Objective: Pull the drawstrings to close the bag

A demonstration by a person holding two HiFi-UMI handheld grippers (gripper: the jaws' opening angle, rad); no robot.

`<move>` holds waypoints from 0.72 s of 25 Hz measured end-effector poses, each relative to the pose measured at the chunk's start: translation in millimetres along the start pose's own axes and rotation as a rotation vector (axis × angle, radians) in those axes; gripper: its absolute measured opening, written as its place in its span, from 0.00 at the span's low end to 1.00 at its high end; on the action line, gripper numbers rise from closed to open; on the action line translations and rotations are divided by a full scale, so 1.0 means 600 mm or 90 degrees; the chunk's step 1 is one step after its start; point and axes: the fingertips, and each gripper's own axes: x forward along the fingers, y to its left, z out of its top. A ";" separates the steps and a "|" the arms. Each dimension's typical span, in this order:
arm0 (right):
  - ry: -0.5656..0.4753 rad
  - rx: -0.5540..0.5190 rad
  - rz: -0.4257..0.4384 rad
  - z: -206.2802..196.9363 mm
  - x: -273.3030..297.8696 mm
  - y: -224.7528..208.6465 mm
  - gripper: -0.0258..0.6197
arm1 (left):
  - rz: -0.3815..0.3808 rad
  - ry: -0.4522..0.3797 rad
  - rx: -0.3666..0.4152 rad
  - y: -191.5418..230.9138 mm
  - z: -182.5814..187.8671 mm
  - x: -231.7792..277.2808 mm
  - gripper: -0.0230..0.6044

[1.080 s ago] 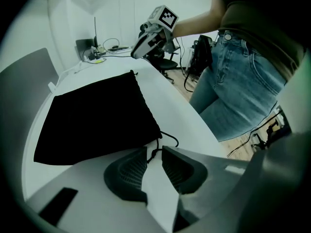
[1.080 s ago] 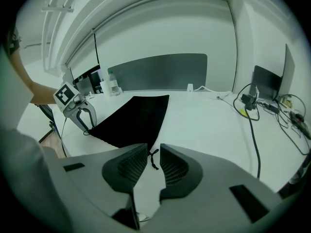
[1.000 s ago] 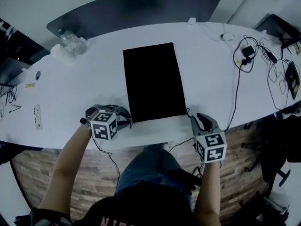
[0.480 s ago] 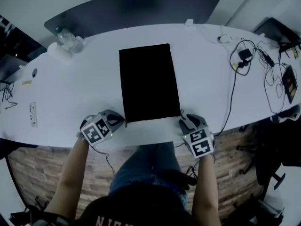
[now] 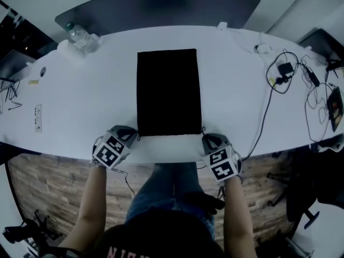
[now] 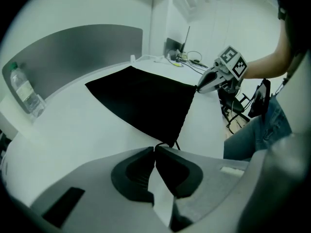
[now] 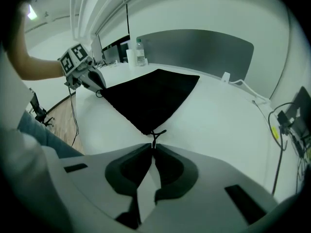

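Now, the black bag (image 5: 168, 92) lies flat on the counter (image 5: 80, 106). The left tool (image 5: 134, 137) pinches one drawstring (image 6: 174, 143), and the right tool (image 5: 205, 139) is closing on the other. Pull both outward, evenly, low.

No text here that you can read.
Either side of the bag (image 5: 168, 90), your left cube (image 5: 110, 150) and right cube (image 5: 220, 164) bear only square black-and-white markers; your shirt (image 5: 156, 239) has red letters, cut off; the bottle (image 5: 80, 36) label is too small.
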 end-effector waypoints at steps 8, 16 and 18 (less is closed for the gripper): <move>0.031 -0.023 0.005 0.012 -0.012 -0.008 0.05 | 0.081 -0.025 -0.044 0.006 0.017 -0.015 0.06; -0.035 -0.044 -0.041 0.085 -0.075 -0.049 0.05 | 0.133 -0.136 -0.073 0.028 0.098 -0.083 0.06; -0.050 -0.048 -0.054 0.100 -0.087 -0.058 0.05 | 0.151 -0.159 -0.078 0.035 0.113 -0.100 0.06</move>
